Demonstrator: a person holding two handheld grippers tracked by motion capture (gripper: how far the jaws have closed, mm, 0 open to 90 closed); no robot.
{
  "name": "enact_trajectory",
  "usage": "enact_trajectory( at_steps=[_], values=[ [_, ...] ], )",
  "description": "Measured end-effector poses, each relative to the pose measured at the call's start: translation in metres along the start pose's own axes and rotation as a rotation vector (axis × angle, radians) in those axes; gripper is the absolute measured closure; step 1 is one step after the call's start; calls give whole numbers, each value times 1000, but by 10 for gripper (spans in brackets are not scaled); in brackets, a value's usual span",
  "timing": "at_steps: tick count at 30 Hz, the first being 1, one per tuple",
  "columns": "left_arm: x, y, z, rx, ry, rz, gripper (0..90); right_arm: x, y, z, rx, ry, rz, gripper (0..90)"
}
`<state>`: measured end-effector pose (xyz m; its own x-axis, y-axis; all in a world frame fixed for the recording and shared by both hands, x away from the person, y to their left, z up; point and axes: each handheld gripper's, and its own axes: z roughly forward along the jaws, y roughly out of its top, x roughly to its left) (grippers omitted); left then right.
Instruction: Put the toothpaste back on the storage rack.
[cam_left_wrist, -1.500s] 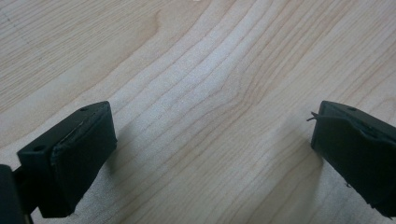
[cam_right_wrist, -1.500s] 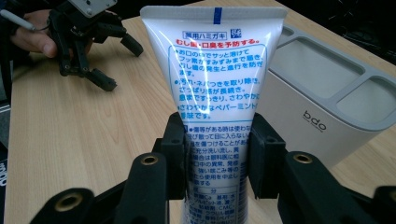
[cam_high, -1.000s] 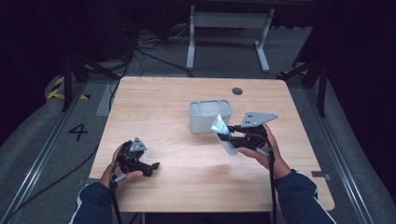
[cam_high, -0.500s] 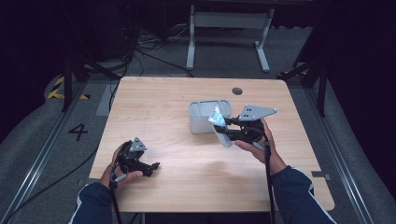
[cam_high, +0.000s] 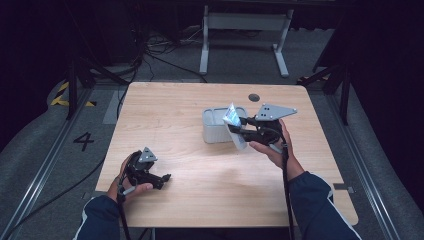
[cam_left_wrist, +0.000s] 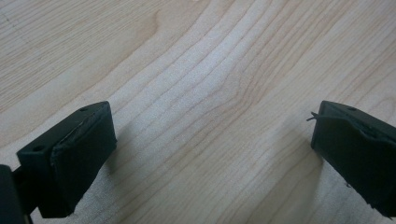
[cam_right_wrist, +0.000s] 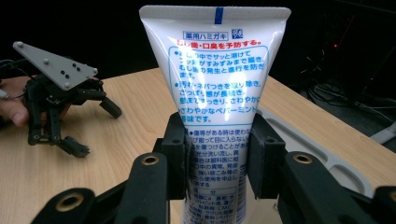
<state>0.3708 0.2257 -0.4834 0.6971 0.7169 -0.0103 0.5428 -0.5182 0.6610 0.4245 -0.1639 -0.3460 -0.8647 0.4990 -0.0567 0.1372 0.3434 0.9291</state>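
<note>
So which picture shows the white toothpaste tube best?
The right gripper view: the white plastic toothpaste tube stands close up, its blue print readable. In the high view it is small, beside the grey bin. The left gripper view faces the table.

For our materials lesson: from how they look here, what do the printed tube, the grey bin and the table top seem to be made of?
Tube: probably soft plastic, glossy; light glares off its white printed face, clamped in the right hand-held gripper.
Bin: likely moulded plastic, matt pale grey, with an even colour and rounded rim.
Table top: wood or wood-look laminate, smooth and low-sheen; the grain lines cannot settle which.
</note>
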Motion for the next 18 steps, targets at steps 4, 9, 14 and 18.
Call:
enact_trajectory(
  at_steps=[4, 9, 14, 18],
  values=[
    [0, 0, 0, 0, -1, 0, 3, -5, 4, 0, -19, -16, 3, 652],
    [0, 0, 0, 0, 0, 0, 3, -12, 10, 0, -43, -32, 17, 653],
    [1, 0, 0, 1, -6, 6, 2, -17, 19, 2, -51, -50, 14, 652],
    [1, 0, 0, 2, -6, 6, 2, -22, 28, 6, -73, -57, 26, 651]
  ],
)
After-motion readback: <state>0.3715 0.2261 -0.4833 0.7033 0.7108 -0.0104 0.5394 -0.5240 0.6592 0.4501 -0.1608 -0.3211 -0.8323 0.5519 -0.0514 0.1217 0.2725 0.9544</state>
